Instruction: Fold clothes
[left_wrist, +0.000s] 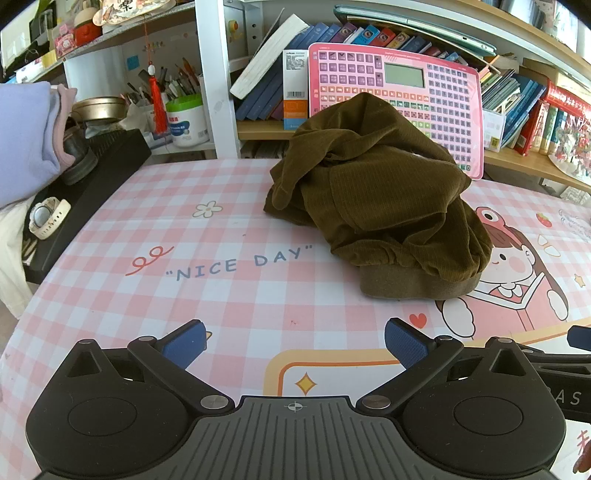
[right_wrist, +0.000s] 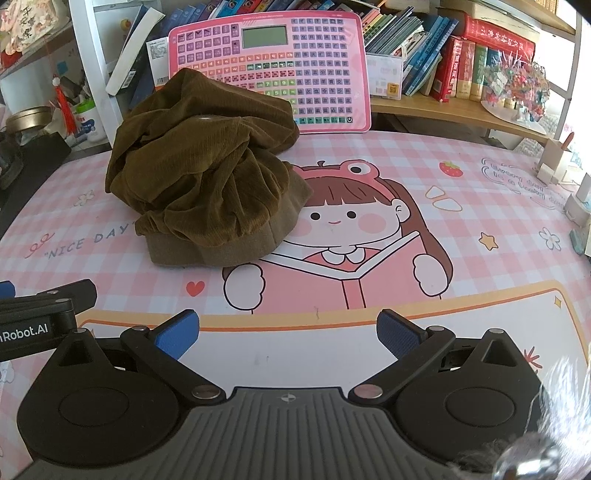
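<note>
A crumpled olive-brown corduroy garment (left_wrist: 380, 199) lies in a heap on the pink checked desk mat (left_wrist: 207, 295), its ribbed hem toward me. In the right wrist view the same garment (right_wrist: 207, 173) sits left of centre, partly over the cartoon girl print. My left gripper (left_wrist: 295, 345) hovers over the mat's near edge, open, blue pads wide apart and empty, well short of the garment. My right gripper (right_wrist: 288, 334) is likewise open and empty, in front of the garment and to its right. The left gripper's body (right_wrist: 40, 317) shows at the right view's left edge.
A pink keyboard toy (left_wrist: 399, 96) leans against bookshelves behind the garment. At left are a black box (left_wrist: 92, 192) with a white watch (left_wrist: 48, 218), a lilac cloth (left_wrist: 26, 144) and a pen tub (left_wrist: 186, 118). Small boxes (right_wrist: 554, 162) stand at the mat's right edge.
</note>
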